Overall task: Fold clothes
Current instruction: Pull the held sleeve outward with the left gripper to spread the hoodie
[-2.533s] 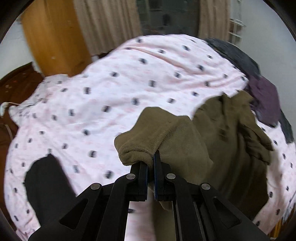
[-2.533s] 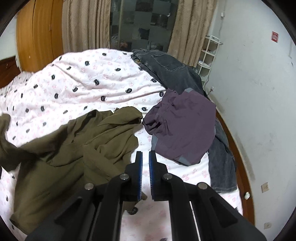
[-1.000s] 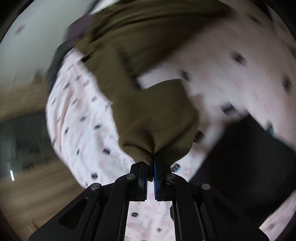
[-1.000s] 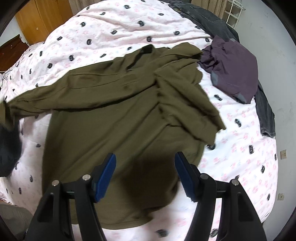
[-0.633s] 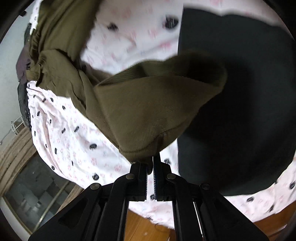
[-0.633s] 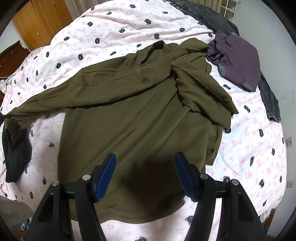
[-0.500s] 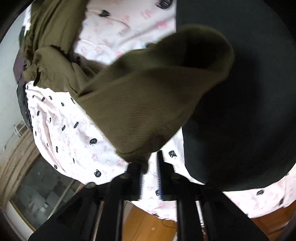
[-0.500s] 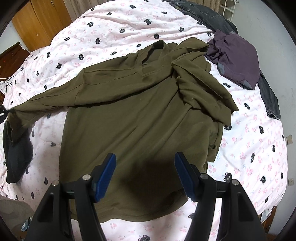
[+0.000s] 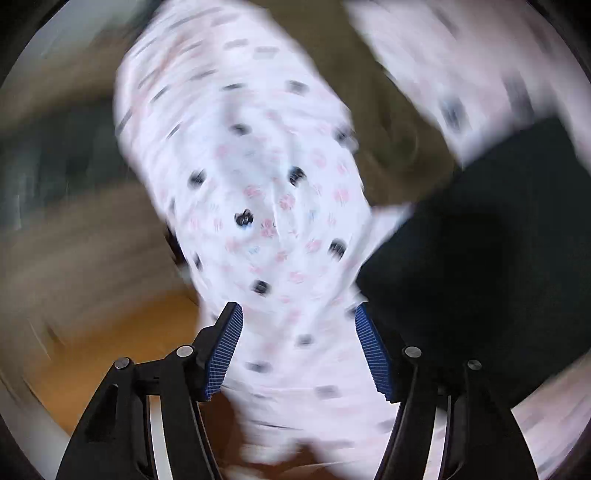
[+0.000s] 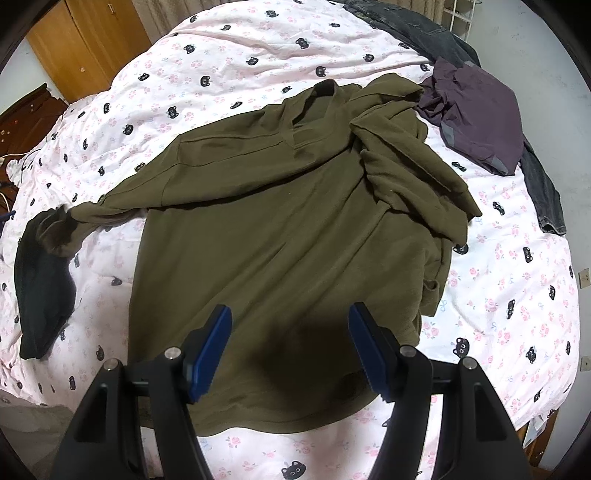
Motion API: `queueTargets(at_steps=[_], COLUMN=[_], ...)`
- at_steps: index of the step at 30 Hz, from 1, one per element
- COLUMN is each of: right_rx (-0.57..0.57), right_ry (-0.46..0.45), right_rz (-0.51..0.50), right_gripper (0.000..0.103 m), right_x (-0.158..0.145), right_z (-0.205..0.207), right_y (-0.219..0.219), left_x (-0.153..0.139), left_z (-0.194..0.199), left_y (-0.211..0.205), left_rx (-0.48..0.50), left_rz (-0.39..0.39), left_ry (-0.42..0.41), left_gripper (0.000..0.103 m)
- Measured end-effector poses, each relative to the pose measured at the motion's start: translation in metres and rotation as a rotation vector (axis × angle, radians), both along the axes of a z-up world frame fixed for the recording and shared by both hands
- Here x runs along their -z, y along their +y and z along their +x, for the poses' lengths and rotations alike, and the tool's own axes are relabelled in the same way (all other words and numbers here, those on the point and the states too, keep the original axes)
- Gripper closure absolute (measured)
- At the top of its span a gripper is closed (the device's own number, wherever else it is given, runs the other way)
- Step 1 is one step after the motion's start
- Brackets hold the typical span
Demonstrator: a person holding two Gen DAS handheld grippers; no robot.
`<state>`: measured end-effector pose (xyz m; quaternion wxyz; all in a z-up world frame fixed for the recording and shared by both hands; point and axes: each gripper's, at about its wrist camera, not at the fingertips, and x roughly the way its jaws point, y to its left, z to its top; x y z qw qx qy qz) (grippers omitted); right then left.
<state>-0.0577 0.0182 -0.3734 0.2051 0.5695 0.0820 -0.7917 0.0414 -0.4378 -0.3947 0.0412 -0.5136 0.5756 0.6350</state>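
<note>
A bed [image 10: 258, 48] with a cat-print cover carries the olive sweatshirt [image 10: 280, 236], spread flat at centre. The right gripper [image 10: 290, 347] hovers at its 6 o'clock hem, fingers spread. The left gripper [image 9: 297, 349], blurred, is also spread, holding nothing.

1. A bed [image 10: 280, 44] with a white cover printed with pink flowers and black cat faces fills most of the right wrist view.
2. A wooden wardrobe [image 10: 88, 40] stands at 11 o'clock.
3. Dark wooden furniture [image 10: 26, 114] sits at 9 o'clock.
4. A pale wall [image 10: 546, 48] rises at 1 o'clock.
5. A white wire rack [image 10: 461, 18] stands against that wall.
6. The left wrist view is heavily blurred.
</note>
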Motion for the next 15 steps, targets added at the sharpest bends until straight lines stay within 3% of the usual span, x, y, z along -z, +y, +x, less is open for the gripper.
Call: queueTargets(at_steps=[4, 8, 11, 15], right_rx=[-0.001, -0.005, -0.003, -0.004], right_ry=[-0.020, -0.038, -0.050, -0.066], right_rz=[-0.011, -0.016, -0.018, -0.017], right_gripper=[0.036, 0.036, 0.036, 0.036], right_x=[0.004, 0.008, 0.011, 0.016], right_z=[0.002, 0.005, 0.007, 0.011], right_y=[-0.001, -0.002, -0.003, -0.004], left_x=[-0.016, 0.015, 0.035, 0.050], left_z=[-0.002, -0.011, -0.014, -0.020], left_y=[0.013, 0.006, 0.002, 0.001], left_rx=[-0.372, -0.739, -0.928, -1.111], left_rz=[0.375, 0.632, 0.733, 0.783], left_ry=[0.132, 0.233, 0.297, 0.414], left_gripper=[0.039, 0.039, 0.039, 0.039])
